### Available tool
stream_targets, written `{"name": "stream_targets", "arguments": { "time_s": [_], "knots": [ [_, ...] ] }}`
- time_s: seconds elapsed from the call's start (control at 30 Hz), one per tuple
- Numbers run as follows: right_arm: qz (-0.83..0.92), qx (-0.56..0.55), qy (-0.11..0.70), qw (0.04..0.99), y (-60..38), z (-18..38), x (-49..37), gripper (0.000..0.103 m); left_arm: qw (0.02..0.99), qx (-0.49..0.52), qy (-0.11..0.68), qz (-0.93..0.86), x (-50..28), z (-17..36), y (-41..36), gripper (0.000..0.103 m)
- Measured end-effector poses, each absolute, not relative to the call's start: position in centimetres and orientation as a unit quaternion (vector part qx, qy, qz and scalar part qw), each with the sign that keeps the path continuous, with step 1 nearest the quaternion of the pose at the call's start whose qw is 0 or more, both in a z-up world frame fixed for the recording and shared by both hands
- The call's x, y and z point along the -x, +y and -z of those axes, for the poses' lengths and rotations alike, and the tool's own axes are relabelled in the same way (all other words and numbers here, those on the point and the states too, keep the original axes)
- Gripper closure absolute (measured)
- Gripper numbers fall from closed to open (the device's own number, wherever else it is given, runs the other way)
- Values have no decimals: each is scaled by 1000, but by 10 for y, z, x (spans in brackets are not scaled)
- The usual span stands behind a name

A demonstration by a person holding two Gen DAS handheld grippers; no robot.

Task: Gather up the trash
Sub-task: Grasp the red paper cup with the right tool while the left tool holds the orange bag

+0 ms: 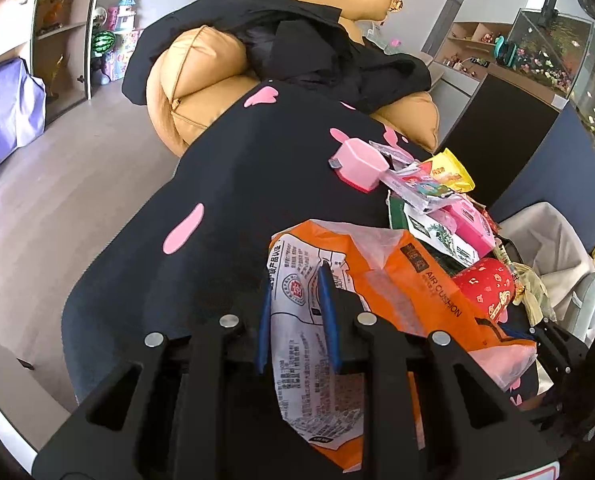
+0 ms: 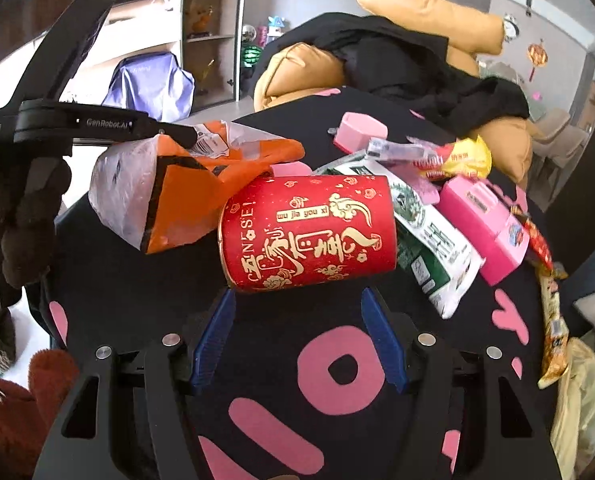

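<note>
Two claws share this step: the left claw [image 1: 297, 300] pinches the orange bag [image 1: 381, 280] at lower centre, apparently as the trash sack, so the wide-open right claw [image 2: 297, 300] should straddle the tipped red cup [image 2: 309, 232] squarely.

Both wrist cameras look close over the black cloth [image 1: 233, 184], sharing the orange bag [image 2: 201, 184] and red cup [image 2: 309, 232].
</note>
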State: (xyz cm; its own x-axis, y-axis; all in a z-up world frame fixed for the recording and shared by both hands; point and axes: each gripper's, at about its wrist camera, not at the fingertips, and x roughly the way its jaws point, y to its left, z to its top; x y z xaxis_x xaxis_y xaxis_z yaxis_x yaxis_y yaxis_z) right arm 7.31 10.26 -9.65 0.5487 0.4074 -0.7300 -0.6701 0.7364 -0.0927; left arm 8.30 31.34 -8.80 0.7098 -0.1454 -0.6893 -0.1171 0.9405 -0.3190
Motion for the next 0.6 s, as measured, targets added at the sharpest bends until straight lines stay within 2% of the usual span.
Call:
{"name": "stream_targets", "arguments": {
  "time_s": [0.17, 0.5, 0.6],
  "knots": [
    [-298, 177, 329, 878, 92, 82, -68, 41, 907, 169, 386, 10, -84, 92, 306, 82],
    [-319, 170, 367, 857, 106, 95, -65, 41, 907, 168, 386, -12, -93, 92, 308, 82],
    [-306, 200, 338, 868, 118, 96, -64, 41, 905, 170, 391, -19, -102, 93, 309, 82]
  ]
}}
